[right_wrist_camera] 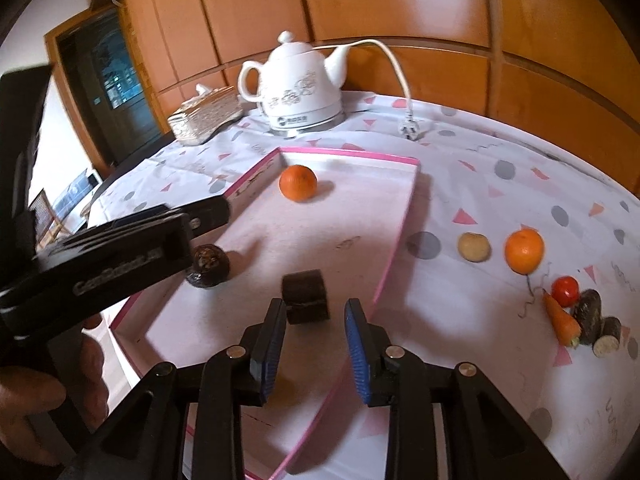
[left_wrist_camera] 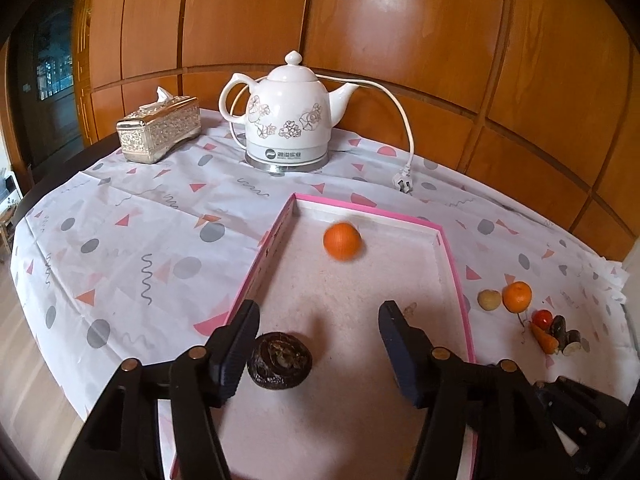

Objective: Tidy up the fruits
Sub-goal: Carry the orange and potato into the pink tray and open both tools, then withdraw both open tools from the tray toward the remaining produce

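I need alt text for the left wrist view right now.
Open left gripper hovers over a shallow pink-rimmed tray holding a round orange and, by the left finger, a dark brown wrinkled fruit. Behind stands a white floral ceramic kettle.

Home dining or living room. Glossy orange-brown wood-panel wall (left_wrist_camera: 400, 40) wraps behind a table under a white tablecloth (left_wrist_camera: 132, 240) printed with pink triangles, grey dots and squiggles. Household things on it: white ceramic electric kettle (left_wrist_camera: 290, 116) with floral print on its base, cord and unplugged plug (left_wrist_camera: 405, 184) lying on the cloth, ornate silver tissue box (left_wrist_camera: 160, 130) with a tissue sticking out. Dark wooden door with glass panes (right_wrist_camera: 116, 84) at left, light wood floor (left_wrist_camera: 28, 344) below the table edge, bits of furniture beyond, blurred.
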`<control>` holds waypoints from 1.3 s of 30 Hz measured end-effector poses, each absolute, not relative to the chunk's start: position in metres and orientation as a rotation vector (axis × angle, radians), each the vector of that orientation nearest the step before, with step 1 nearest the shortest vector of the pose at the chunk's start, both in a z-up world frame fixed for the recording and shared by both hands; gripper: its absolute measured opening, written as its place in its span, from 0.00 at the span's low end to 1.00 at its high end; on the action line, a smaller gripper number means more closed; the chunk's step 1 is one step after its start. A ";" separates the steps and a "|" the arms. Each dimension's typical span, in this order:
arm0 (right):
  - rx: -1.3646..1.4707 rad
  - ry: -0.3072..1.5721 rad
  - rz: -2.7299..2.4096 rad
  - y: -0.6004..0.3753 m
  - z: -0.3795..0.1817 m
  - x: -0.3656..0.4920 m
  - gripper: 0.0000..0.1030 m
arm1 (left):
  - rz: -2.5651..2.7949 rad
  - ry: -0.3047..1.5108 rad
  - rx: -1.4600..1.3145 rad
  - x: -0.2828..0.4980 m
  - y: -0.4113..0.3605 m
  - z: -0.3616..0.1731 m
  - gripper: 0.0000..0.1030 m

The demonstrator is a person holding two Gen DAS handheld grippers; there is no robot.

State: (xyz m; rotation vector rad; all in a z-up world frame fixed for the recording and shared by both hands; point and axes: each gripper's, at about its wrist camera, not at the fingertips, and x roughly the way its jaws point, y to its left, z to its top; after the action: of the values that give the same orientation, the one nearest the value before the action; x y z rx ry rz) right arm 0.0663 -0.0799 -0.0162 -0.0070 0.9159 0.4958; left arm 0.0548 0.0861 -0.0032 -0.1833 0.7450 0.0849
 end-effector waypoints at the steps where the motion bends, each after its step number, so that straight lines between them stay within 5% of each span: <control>1: 0.000 0.914 0.481 -0.083 -0.016 0.066 0.30 | 0.084 0.746 -0.183 0.054 0.085 -0.003 0.62; 19: 0.045 0.865 0.343 -0.123 -0.006 0.058 0.37 | 0.043 0.744 -0.129 0.037 0.055 0.002 0.74; 39: 0.125 0.880 0.127 -0.196 -0.024 0.056 0.38 | -0.062 0.767 -0.003 0.030 0.000 -0.005 0.75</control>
State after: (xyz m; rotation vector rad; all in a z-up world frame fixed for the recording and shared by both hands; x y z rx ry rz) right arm 0.0559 -0.1963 -0.0237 0.1252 0.8801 0.1266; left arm 0.0299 -0.0004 -0.0053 -0.0027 0.7667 -0.0620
